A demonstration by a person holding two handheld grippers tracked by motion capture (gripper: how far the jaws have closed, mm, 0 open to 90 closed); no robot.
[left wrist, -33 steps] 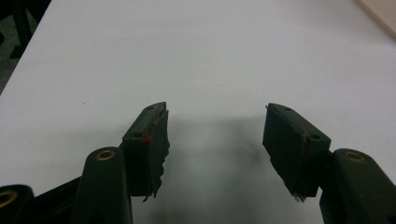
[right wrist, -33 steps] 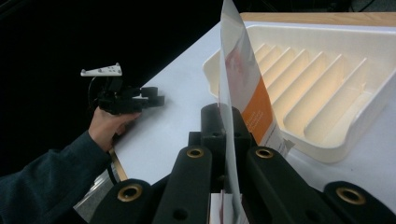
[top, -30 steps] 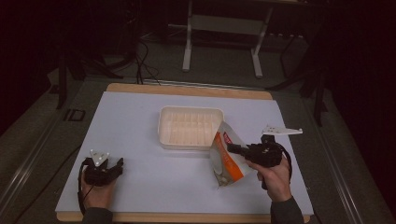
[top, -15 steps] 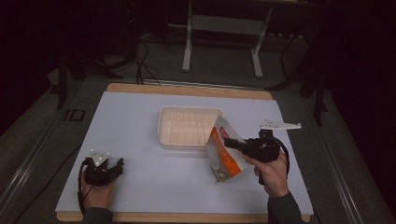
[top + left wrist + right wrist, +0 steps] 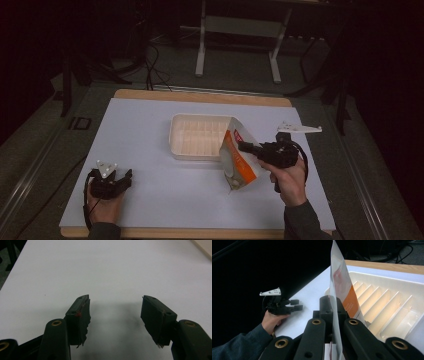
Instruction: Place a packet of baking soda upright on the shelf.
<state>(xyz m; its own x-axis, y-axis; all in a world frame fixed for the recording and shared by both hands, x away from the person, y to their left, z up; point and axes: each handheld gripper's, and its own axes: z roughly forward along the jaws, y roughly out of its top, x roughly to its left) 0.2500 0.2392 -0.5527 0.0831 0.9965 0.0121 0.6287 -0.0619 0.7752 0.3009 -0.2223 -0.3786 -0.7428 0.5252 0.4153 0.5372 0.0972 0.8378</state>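
A white-and-orange pouch point(image 5: 342, 290) is clamped edge-on by the right hand-held gripper point(image 5: 333, 312) beside a ribbed white tray point(image 5: 387, 307); the left hand-held gripper point(image 5: 295, 304) is seen beyond.

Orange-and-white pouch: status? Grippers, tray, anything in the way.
Right gripper shut on orange-and-white plastic pouch, its top leaning over the tray's right end. Left gripper open, idle on white tabletop. Cream ridged plastic tray empty, nothing blocking it.

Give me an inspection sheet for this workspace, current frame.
Surface: white table with a wooden edge.
Job's things: ribbed tray at centre; orange-and-white pouch lifted at its right corner.
Clutter: nothing seen.
Grippers: left gripper open, low over the table; right gripper shut on the pouch.
Cables: one loops from the right gripper's handle; more lie on the floor behind.
Surroundings: dark room, metal stand beyond the table.
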